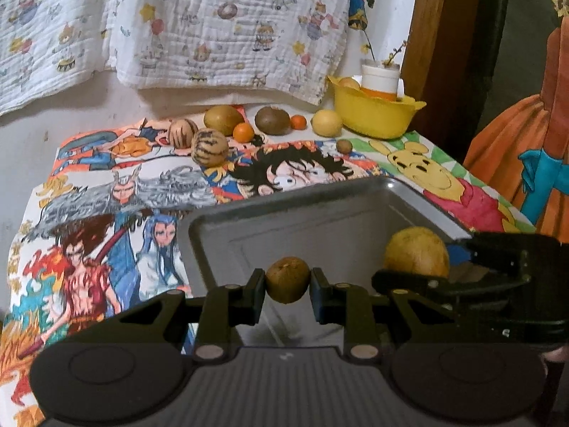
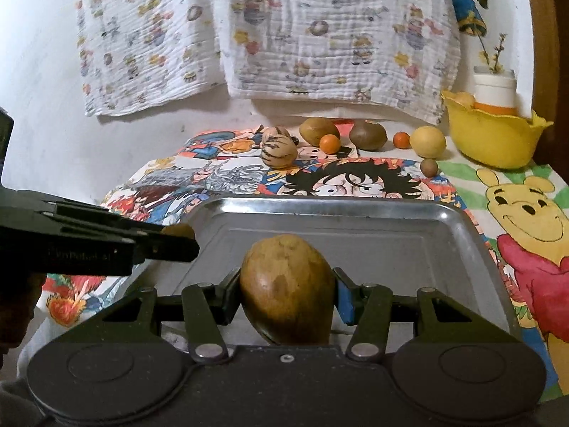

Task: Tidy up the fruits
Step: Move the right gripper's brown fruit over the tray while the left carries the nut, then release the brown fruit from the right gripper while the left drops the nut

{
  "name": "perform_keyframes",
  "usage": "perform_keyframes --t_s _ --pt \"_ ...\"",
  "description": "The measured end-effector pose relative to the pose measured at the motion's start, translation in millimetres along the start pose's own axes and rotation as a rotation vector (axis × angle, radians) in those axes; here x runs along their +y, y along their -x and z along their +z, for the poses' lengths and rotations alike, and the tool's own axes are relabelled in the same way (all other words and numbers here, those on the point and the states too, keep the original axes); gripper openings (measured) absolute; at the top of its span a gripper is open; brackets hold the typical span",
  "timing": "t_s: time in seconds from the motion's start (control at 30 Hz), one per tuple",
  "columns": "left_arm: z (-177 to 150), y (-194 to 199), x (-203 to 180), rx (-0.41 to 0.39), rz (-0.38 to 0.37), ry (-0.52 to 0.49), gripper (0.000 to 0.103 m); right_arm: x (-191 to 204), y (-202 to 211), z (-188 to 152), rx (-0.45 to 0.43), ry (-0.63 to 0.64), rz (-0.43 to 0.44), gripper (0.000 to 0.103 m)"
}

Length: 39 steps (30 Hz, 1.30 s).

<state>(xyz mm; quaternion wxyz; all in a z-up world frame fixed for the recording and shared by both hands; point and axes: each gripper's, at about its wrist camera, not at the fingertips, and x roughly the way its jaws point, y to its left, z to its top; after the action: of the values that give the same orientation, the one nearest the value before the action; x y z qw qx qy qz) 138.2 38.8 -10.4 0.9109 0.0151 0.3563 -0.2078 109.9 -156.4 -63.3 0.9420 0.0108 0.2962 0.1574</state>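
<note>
Step in hand, as I read it: carrying fruit to the tray [image 2: 355, 210]. Your left gripper [image 1: 288, 279] pinches a small brown fruit [image 1: 287, 279] over the tray's left part; your right gripper [image 2: 287, 288] clamps a mango [image 2: 287, 286] over its near edge. Next: lower both, spread the jaws, keep the two fruits apart. Left on the cloth [image 2: 515, 213], left to right: two striped, two big brown-green, two oranges, one lemon, one small brown.
</note>
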Motion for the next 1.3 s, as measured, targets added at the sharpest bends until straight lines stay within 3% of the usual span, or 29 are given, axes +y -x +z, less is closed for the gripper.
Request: perform_keyframes --t_s 0.6,1.0,1.1,1.2,1.27,1.3 --pt "-24 0 4 0.058 0.033 -0.002 0.03 1 -22 4 0.041 0.045 0.021 0.054" --pt "-25 0 -1 0.059 0.041 -0.018 0.03 -2 -20 3 0.021 0.01 0.045 0.055" --pt "-27 4 -1 0.051 0.043 -0.014 0.031 -4 -14 2 0.001 -0.003 0.061 0.06" --pt "-28 10 -2 0.041 0.043 -0.011 0.036 -5 -7 0 -0.016 -0.008 0.067 0.063" --pt "-31 16 -3 0.029 0.04 -0.009 0.043 -7 -2 -1 -0.027 -0.011 0.07 0.067" --pt "-31 19 -4 0.019 0.039 -0.01 0.053 -7 2 -2 -0.035 -0.011 0.07 0.068"
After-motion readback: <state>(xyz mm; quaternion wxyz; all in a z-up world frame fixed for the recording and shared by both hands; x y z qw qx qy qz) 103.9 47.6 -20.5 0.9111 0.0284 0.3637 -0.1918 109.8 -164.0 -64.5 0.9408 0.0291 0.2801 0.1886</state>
